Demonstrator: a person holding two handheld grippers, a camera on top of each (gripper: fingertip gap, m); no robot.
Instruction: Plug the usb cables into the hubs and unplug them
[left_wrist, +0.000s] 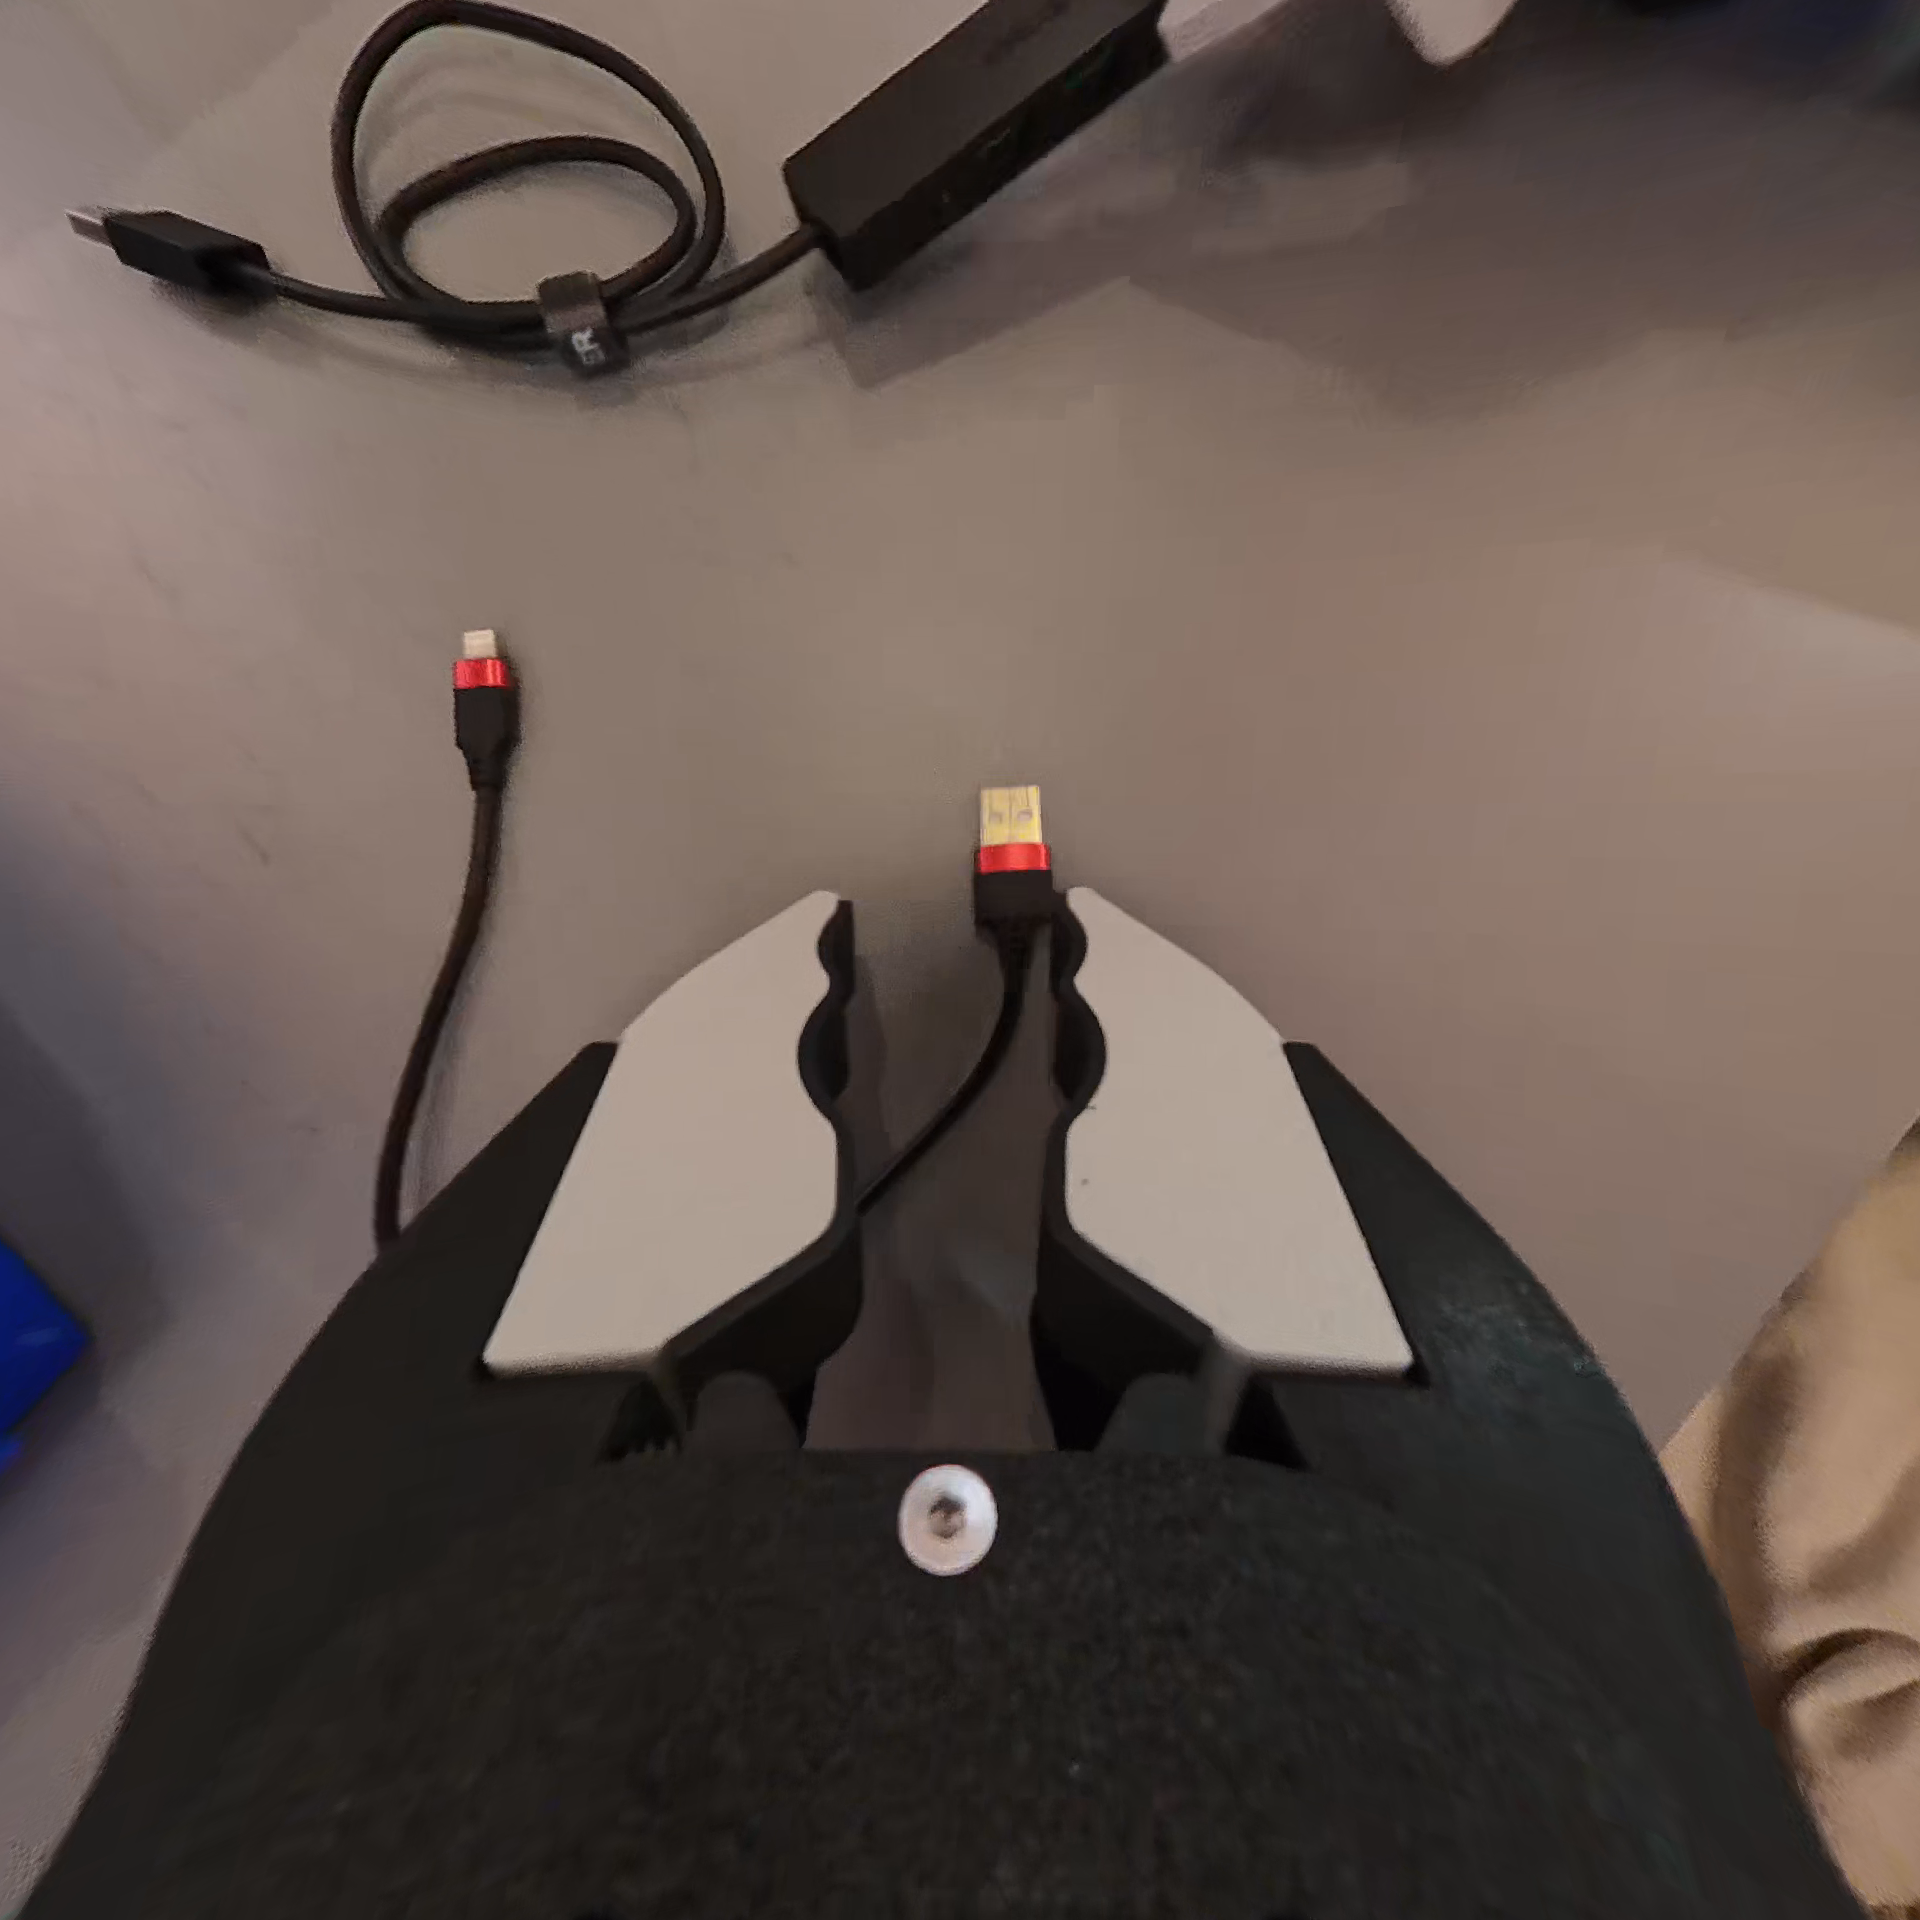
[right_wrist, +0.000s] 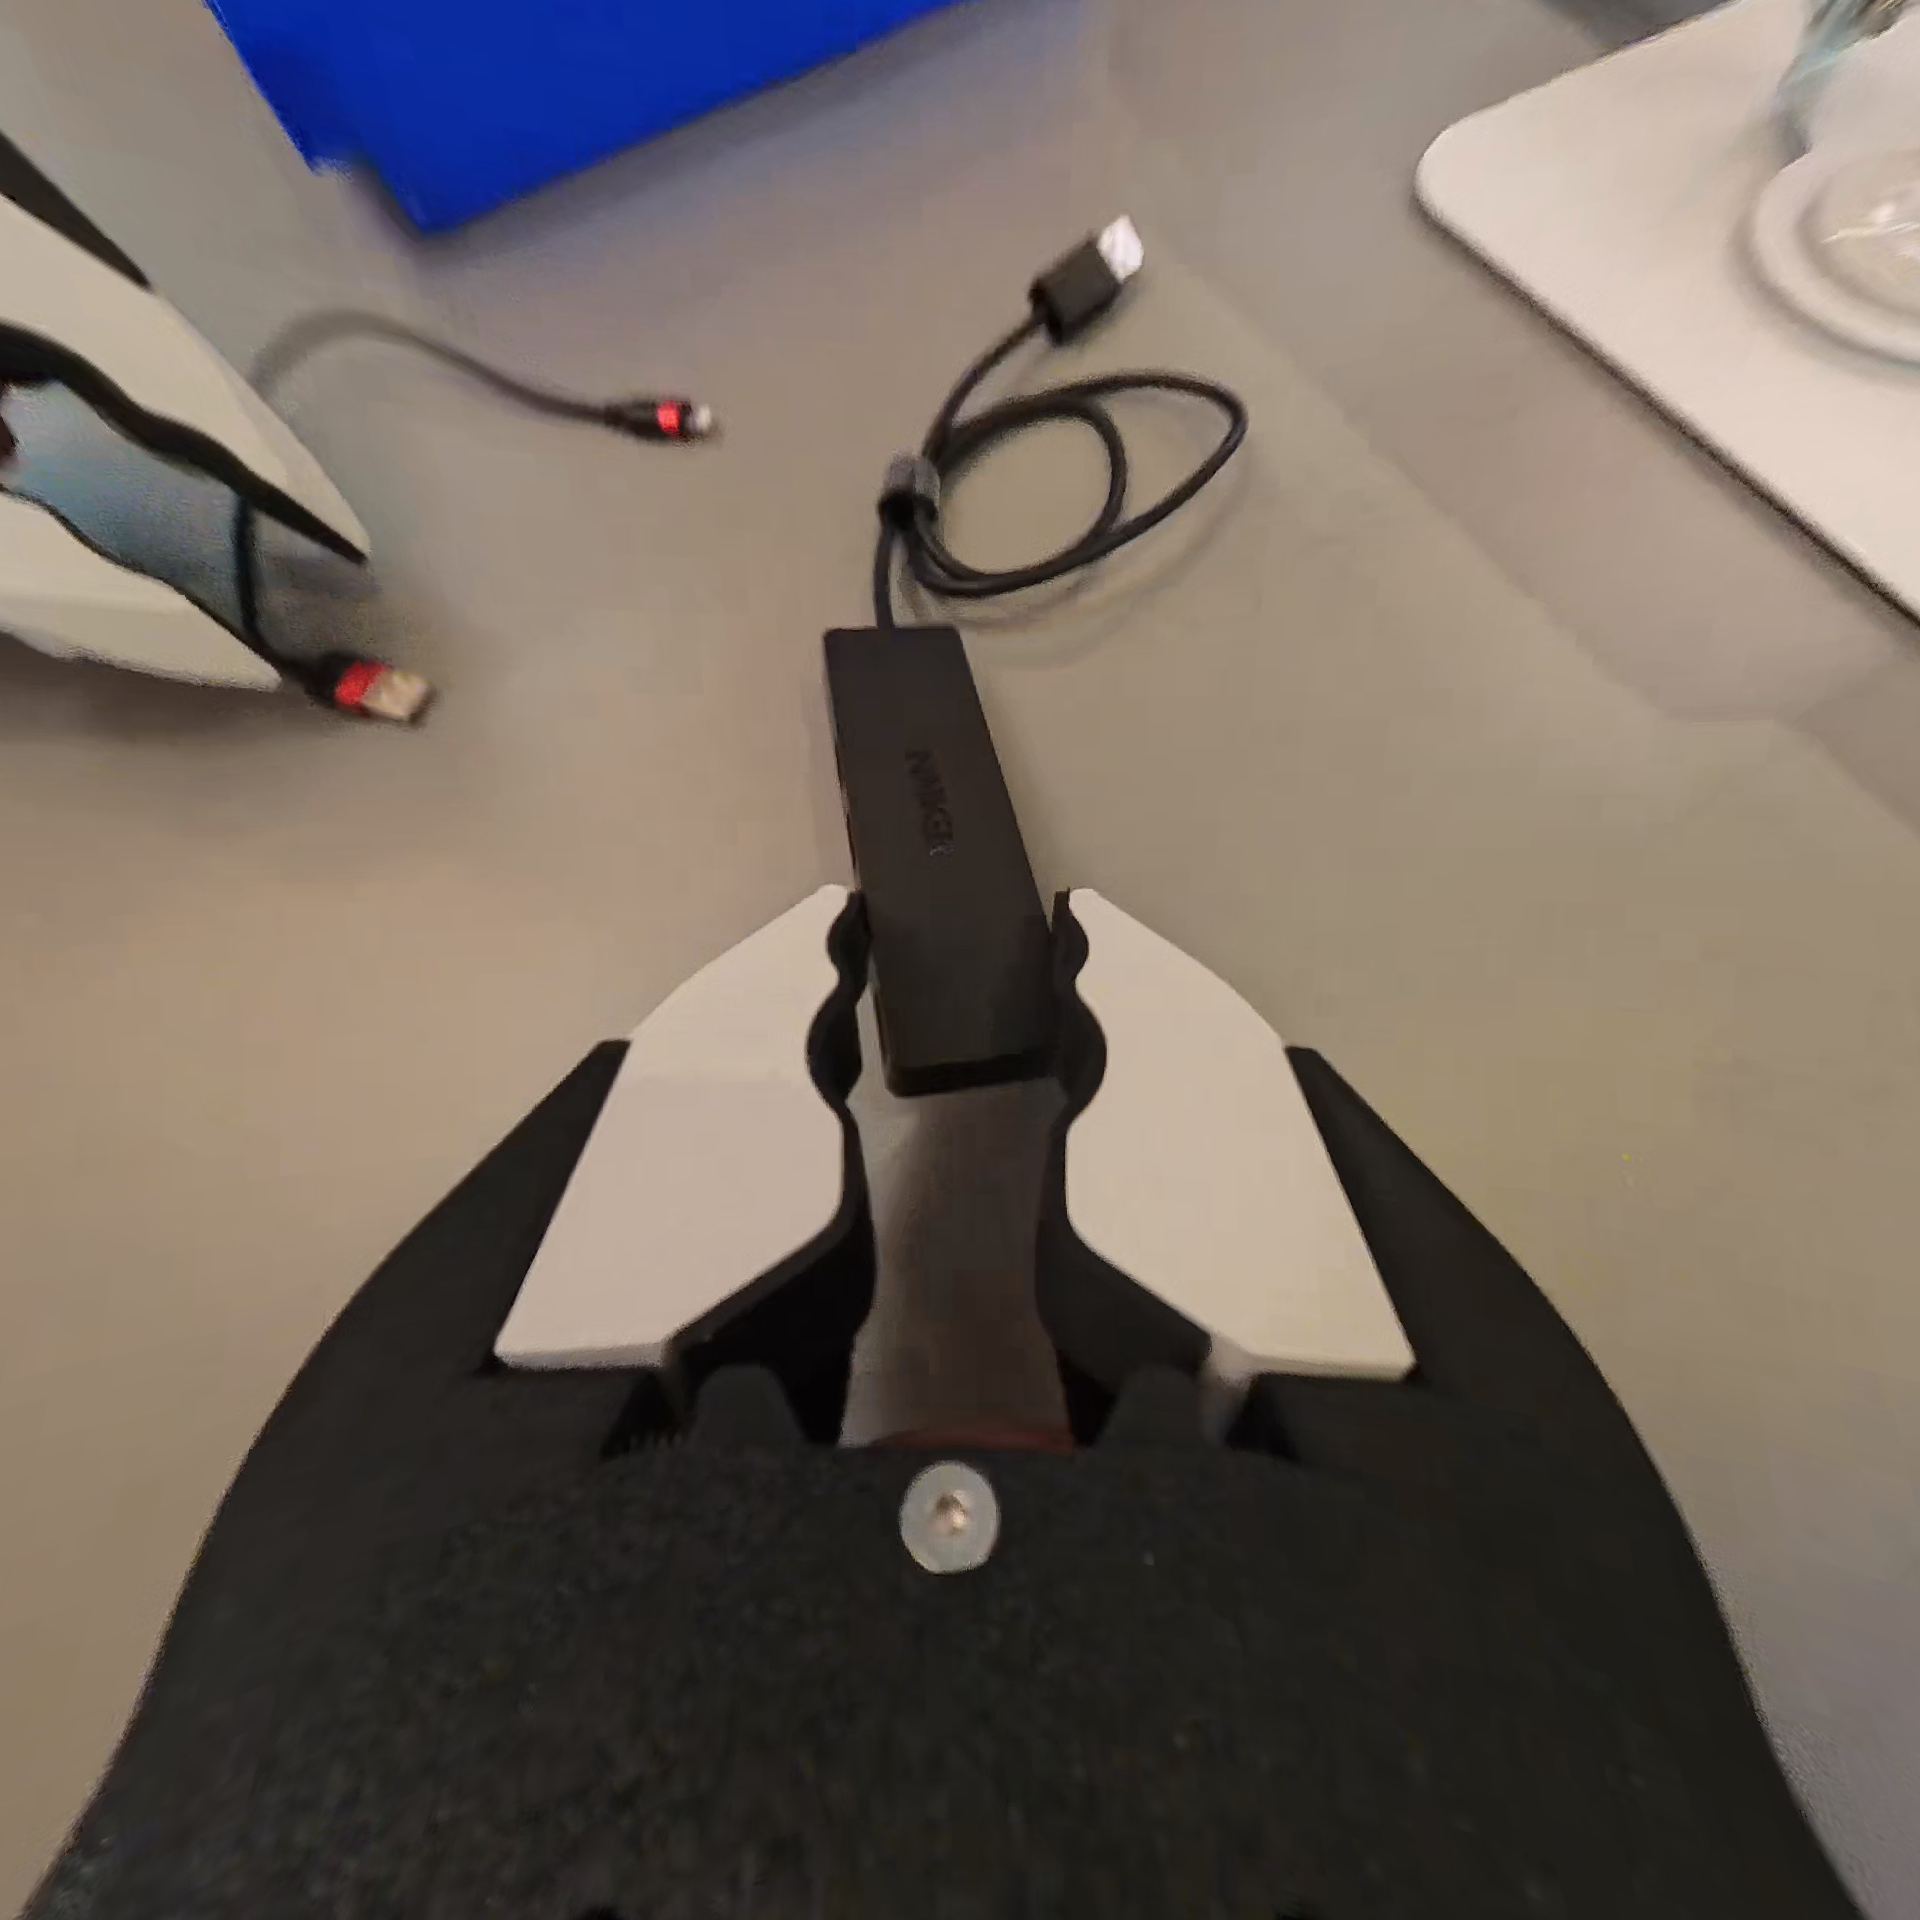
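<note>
My left gripper (left_wrist: 951, 904) is open over the grey table (left_wrist: 1351, 675). A black cable's gold USB-A plug (left_wrist: 1010, 842) with a red collar lies by the right fingertip, and its cable runs back between the fingers. The cable's small plug (left_wrist: 483, 686), also red-collared, lies to the left. My right gripper (right_wrist: 956, 904) is shut on the near end of the black USB hub (right_wrist: 925, 790). The hub's own cable (right_wrist: 1070, 488) is coiled beyond it and ends in a black plug (right_wrist: 1091, 270). The left gripper (right_wrist: 317, 613) and the USB-A plug (right_wrist: 374, 691) show at the left of the right wrist view. The hub (left_wrist: 966, 135) shows at the top of the left wrist view.
A blue object (right_wrist: 571, 94) lies at the far side of the table. A white tray (right_wrist: 1621, 312) with a clear glass item (right_wrist: 1849, 229) stands at the far right. Beige cloth (left_wrist: 1829, 1507) shows at the right edge of the left wrist view.
</note>
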